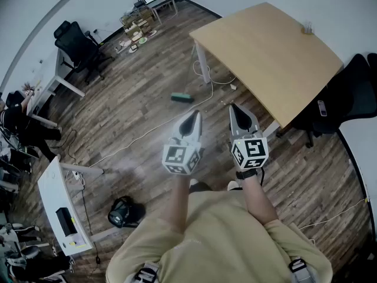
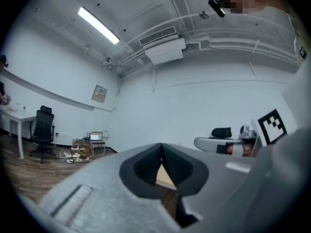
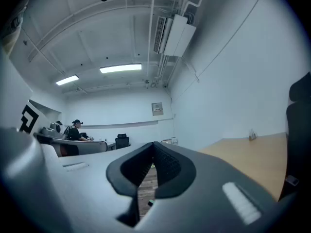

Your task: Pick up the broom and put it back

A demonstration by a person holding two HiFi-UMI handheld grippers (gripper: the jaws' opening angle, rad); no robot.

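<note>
Wood-plank floor [image 1: 135, 122] underfoot, and the broom [image 1: 182, 98] lies on it just ahead of the gripper tips, only its green head clear. It sits near the leg of the light wooden surface [image 1: 265, 46]. Far back, a black office chair [image 1: 75, 40] stands by the wall. Left hand-held gripper [image 1: 194, 114] and right hand-held gripper [image 1: 234, 108] are level, side by side, jaws pressed together on nothing.
</note>
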